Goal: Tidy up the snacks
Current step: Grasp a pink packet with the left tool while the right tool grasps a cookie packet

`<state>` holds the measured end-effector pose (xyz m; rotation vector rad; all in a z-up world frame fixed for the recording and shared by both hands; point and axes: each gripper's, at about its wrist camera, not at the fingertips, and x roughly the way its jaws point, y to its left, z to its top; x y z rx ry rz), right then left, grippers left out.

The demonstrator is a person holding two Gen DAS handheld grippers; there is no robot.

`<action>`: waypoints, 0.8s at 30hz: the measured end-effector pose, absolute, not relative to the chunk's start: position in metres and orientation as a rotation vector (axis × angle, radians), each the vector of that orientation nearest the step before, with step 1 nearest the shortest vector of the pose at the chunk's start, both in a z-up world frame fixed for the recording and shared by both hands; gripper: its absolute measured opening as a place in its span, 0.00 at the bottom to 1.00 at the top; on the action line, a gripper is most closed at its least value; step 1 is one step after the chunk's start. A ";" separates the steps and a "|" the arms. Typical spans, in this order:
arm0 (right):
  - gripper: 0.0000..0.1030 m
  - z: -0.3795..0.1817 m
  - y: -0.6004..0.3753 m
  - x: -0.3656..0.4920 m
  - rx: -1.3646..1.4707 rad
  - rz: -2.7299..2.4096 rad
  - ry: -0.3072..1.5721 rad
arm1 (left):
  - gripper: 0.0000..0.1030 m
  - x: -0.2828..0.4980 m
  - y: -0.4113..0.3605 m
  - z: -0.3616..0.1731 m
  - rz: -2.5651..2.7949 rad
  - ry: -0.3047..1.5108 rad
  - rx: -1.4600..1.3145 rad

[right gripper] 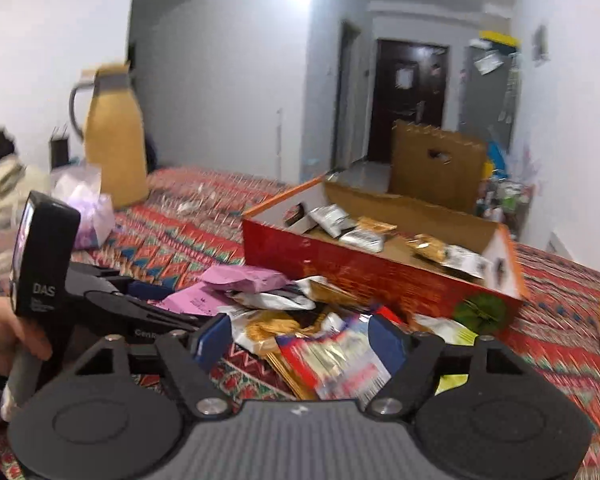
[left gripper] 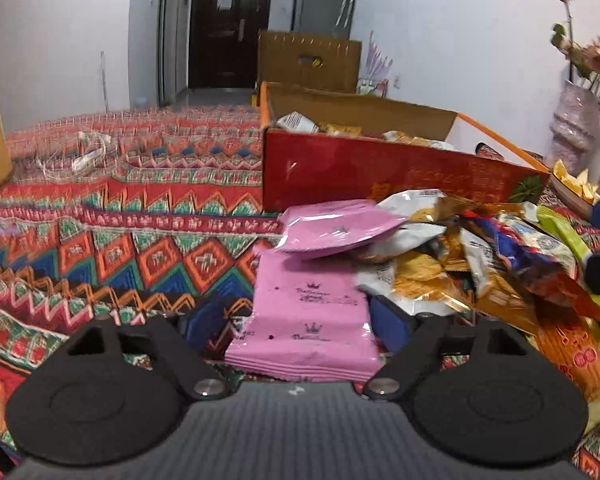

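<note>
Bright zigzag-patterned tablecloth under it all, long red cardboard box half-filled behind the loose heap of foil snack packets, left gripper astride a flat pink packet, right gripper astride a red-and-white packet, pads apparently not clamping.

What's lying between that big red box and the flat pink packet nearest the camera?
In the left wrist view, a second pink packet lies between the red box and the flat pink packet, overlapping its far end.

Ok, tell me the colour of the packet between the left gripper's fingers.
Pink packet, with small dark crown print; clearest in the left wrist view.
</note>
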<state>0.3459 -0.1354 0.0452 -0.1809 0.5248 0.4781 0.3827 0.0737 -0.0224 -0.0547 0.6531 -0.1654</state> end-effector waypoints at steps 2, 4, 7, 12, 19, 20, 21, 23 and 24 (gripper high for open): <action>0.71 0.039 -0.119 0.370 -0.234 0.522 0.590 | 0.60 0.381 0.077 -0.022 -0.206 0.639 -0.078; 0.71 0.031 -0.102 0.393 -0.283 0.564 0.664 | 0.60 0.378 0.078 -0.022 -0.198 0.635 -0.070; 0.67 0.017 -0.073 0.418 -0.391 0.629 0.761 | 0.60 0.371 0.083 -0.020 -0.142 0.625 -0.044; 0.64 0.001 -0.054 0.453 -0.397 0.655 0.868 | 0.60 0.374 0.105 -0.016 -0.056 0.646 -0.118; 0.53 -0.002 -0.065 0.452 -0.283 0.656 0.874 | 0.60 0.369 0.107 -0.016 -0.061 0.640 -0.113; 0.52 -0.002 -0.064 0.443 -0.287 0.650 0.870 | 0.60 0.369 0.106 -0.016 -0.064 0.641 -0.114; 0.51 -0.002 -0.063 0.431 -0.295 0.648 0.859 | 0.60 0.369 0.106 -0.018 -0.063 0.644 -0.120; 0.51 -0.004 -0.061 0.406 -0.288 0.663 0.839 | 0.60 0.366 0.105 -0.019 -0.057 0.629 -0.118; 0.51 -0.004 -0.059 0.393 -0.291 0.667 0.827 | 0.60 0.364 0.105 -0.020 -0.056 0.626 -0.118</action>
